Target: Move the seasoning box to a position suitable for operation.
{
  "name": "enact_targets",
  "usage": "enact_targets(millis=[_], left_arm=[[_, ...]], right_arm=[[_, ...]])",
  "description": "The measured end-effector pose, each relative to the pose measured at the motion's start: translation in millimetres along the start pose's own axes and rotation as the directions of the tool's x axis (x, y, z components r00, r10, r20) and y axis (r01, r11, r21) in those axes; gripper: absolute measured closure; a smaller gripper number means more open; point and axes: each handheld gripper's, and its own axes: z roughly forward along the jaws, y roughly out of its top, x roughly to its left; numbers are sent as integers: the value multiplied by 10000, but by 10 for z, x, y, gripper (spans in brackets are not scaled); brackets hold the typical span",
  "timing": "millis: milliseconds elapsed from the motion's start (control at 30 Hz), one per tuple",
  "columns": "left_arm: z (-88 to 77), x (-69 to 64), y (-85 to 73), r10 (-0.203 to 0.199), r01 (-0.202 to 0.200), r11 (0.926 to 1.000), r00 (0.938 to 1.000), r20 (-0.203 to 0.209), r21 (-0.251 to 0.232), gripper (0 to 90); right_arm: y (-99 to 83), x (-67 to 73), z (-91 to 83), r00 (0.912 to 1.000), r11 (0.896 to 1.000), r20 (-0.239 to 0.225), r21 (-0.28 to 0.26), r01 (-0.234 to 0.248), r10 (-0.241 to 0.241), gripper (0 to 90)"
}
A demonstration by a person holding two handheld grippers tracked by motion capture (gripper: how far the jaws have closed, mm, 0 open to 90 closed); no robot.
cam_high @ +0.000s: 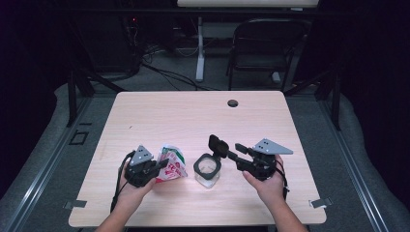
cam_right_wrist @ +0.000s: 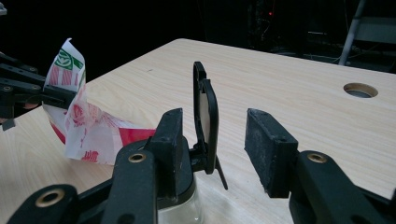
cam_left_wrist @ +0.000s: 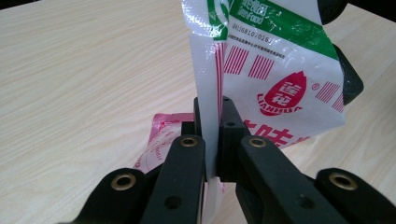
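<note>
Pale wood grain runs across the worktop (cam_high: 159, 111), and near its front edge the work sits between two hands. On the left, the left claw (cam_high: 153, 169) is clamped tight on a thin edge of a red, white and green plastic packet (cam_high: 171, 163); in the left gripper view the film (cam_left_wrist: 275, 70) stands up between the closed pads while the lower part of the packet trails down to the wood. Just to the right of it stands a small clear jar (cam_high: 208, 170) with a black collar, and its hinged black lid (cam_high: 218, 145) is flipped up and upright, so the mouth looks open. Further right, the right claw (cam_high: 231, 153) stands open beside that lid: in the right gripper view the lid (cam_right_wrist: 206, 119) rises between the two pads, close to the left-hand one, and I cannot tell whether it is touched, while the other pad stands clear of it. My reading is that the jar has been opened and the packet is being readied for pouring into it. The next move would call for lifting and tipping the packet's mouth over the jar, while the right claw keeps the lid back or steadies the jar; the limp film could fold and spill past so small a mouth.
</note>
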Motion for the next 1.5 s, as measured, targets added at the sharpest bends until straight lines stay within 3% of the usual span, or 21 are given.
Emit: enact_targets(millis=[467,1167,1500], left_arm=[[60,-92,-1,297,-299,9994,9994,156,153,900],[74,-105,-7,308,-311,9994,9994,165,138,900],[73,-87,-8,246,-249,9996,9995,196,127,900]], right_arm=[[-4,94,30,9992,9993,-313,279,243,-235,578],[-39,273,151,9953,9973,-843,515,528,-484,594],[10,401,317,9883,9935,-1466,987,564,-415,616]])
